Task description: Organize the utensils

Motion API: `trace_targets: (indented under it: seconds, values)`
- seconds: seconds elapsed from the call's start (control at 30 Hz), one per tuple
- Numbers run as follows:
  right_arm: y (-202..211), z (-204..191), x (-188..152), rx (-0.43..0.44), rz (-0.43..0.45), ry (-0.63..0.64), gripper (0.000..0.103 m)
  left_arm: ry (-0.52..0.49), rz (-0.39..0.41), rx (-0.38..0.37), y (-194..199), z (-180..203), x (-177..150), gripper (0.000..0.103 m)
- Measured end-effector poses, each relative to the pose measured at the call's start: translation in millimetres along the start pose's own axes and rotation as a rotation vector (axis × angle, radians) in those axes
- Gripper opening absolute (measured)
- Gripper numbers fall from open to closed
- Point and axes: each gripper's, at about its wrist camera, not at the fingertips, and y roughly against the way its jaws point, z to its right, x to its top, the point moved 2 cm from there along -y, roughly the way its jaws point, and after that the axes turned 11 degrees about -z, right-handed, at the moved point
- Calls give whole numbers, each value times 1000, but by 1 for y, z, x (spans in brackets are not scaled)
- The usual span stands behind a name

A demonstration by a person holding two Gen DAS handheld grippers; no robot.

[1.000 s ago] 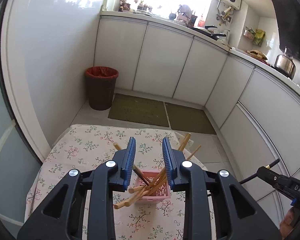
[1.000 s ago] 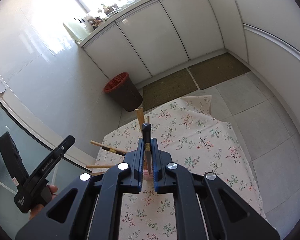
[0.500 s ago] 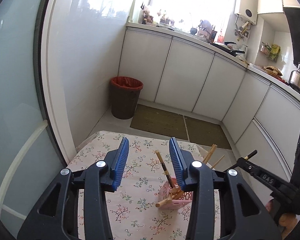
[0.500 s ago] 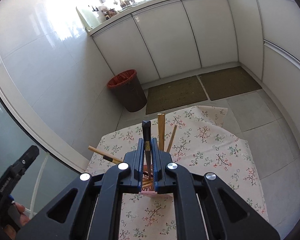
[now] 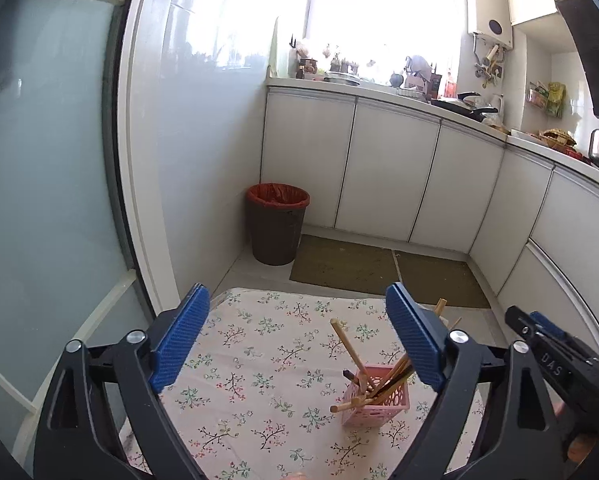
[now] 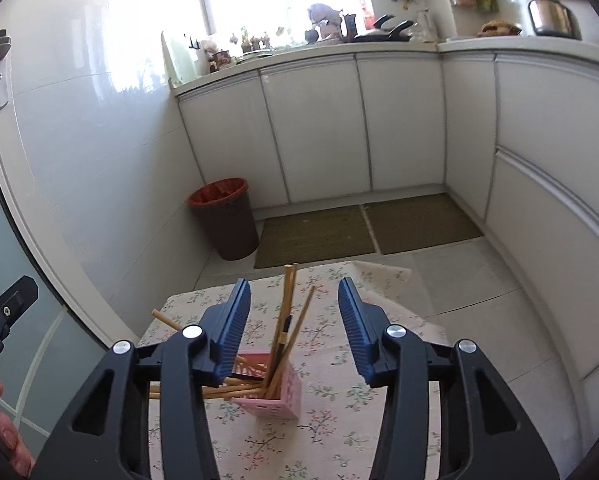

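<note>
Chopsticks point(image 6: 285, 320) all sit in pink basket point(image 6: 287, 394), tablecloth point(image 5: 259, 336) otherwise bare, left gripper point(image 5: 299, 344) and right gripper point(image 6: 293, 328) jaws opening, nothing between them; task looks finished.

One pink basket point(image 6: 277, 394), two floor mats point(image 6: 315, 234), one bin point(image 6: 224, 218), one kettle point(image 6: 551, 10)

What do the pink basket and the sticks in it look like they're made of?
Basket: probably moulded plastic, matte pink, with regular cut-out lattice walls. Chopsticks: likely bamboo or wood, pale tan, unvarnished-looking; a few have dark ends.
</note>
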Motion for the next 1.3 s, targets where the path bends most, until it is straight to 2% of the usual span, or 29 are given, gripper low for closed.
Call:
trace_targets:
  seconds: [0.17, 0.23, 0.3, 0.47, 0.63, 0.8, 0.93, 1.07, 1.3]
  values:
    - [36, 10, -13, -120, 23, -8, 60, -51, 24, 41, 23, 21, -7, 95]
    - [49, 14, -17, -150, 35, -29, 67, -64, 27, 53, 32, 27, -10, 96]
    - [64, 17, -21, -174, 50, -43, 83, -83, 37, 65, 44, 35, -14, 96]
    - [103, 22, -40, -242, 106, -37, 96, -111, 55, 108, 71, 48, -35, 96]
    - [144, 40, -75, -279, 149, -130, 96, -68, 48, 88, 97, 50, -63, 96]
    - [159, 51, -108, -270, 7, -123, 96, -119, 13, 87, 122, 60, -96, 96]
    - [174, 55, -133, -294, -23, -134, 96, -129, -44, 73, 133, 61, -119, 96]
    - [187, 55, -145, -297, -6, -135, 96, -148, -62, 69, 145, 62, -130, 96]
    - [203, 51, -151, -292, 31, -129, 96, -150, -75, 48, 157, 65, -129, 96]
